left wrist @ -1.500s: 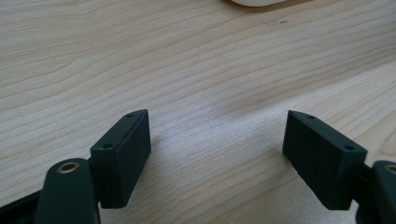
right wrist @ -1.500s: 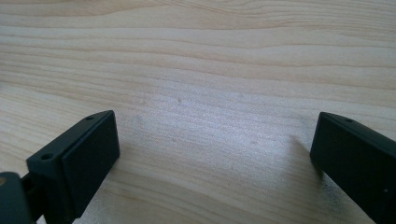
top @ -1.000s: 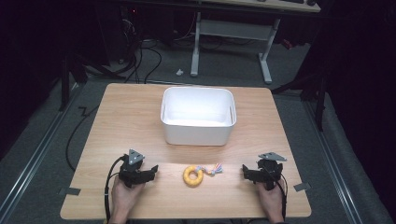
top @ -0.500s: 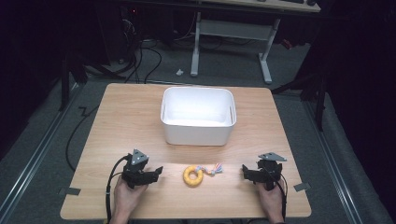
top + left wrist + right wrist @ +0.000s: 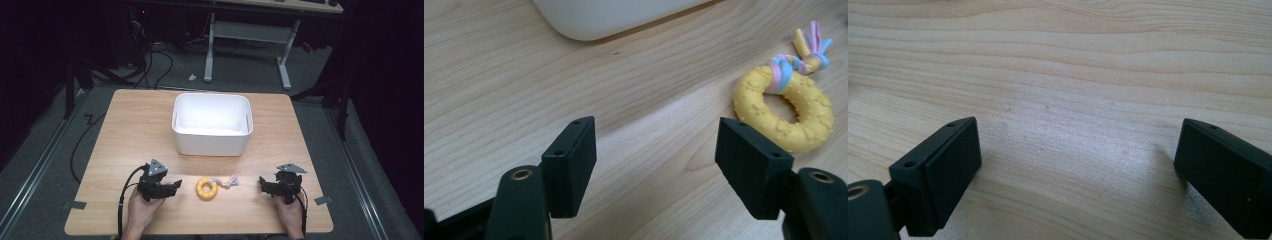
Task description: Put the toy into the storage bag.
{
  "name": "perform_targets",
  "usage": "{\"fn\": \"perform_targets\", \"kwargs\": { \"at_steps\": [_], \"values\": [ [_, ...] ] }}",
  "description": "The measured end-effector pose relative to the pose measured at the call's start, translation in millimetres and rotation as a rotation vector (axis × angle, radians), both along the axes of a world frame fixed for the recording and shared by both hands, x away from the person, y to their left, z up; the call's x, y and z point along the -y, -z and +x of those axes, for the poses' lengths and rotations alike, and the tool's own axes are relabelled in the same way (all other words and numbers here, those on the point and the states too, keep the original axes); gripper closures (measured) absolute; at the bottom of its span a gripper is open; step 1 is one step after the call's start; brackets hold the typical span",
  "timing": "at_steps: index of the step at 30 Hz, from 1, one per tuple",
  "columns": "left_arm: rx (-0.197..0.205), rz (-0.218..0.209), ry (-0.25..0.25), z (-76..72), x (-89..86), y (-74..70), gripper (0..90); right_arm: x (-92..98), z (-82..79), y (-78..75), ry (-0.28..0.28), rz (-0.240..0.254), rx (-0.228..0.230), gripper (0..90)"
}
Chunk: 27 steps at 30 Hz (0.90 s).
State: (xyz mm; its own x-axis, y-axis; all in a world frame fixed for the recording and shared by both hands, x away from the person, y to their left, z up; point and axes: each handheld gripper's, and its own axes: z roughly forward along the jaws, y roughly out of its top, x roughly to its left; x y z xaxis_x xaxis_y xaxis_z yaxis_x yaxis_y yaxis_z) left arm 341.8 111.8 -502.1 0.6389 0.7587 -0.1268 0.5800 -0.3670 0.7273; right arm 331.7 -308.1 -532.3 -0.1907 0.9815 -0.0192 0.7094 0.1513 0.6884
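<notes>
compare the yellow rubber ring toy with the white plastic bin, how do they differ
The yellow rubber ring toy is small, knobbly and lies flat near the table's front edge between the grippers; the white plastic bin is far larger, smooth and stands further back. The toy carries a pastel rope tassel; the bin looks empty. Both rest on the wooden table.

A yellow ring toy [image 5: 206, 188] with a pastel rope tassel lies flat, low and centre in the high view, right of centre in the left gripper view.
</notes>
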Motion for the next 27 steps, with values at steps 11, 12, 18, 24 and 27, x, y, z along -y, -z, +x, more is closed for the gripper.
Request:
{"fn": "perform_targets", "kwargs": {
  "at_steps": [11,12,18,24,27],
  "values": [
    [0.002,0.004,0.078,-2.3,22.9,-9.4,37.6,-0.3,-1.0,-0.3,-0.005,0.001,0.002,6.5],
    [-0.004,-0.001,0.089,-2.3,25.5,-9.8,37.6,-0.3,-1.0,-0.3,-0.005,0.001,0.002,6.5],
    [-0.02,-0.005,0.132,-2.3,41.2,-7.2,41.2,-0.3,-1.3,-0.3,-0.01,0.0,0.006,7.3],
    [-0.04,0.011,0.154,-0.9,50.5,-4.1,41.7,-0.4,-1.5,-0.1,-0.011,0.0,0.01,7.8],
    [-0.054,0.003,0.159,1.3,54.1,-3.8,42.8,-0.5,-1.6,-0.1,-0.01,0.0,0.011,7.9]
  ]
}}
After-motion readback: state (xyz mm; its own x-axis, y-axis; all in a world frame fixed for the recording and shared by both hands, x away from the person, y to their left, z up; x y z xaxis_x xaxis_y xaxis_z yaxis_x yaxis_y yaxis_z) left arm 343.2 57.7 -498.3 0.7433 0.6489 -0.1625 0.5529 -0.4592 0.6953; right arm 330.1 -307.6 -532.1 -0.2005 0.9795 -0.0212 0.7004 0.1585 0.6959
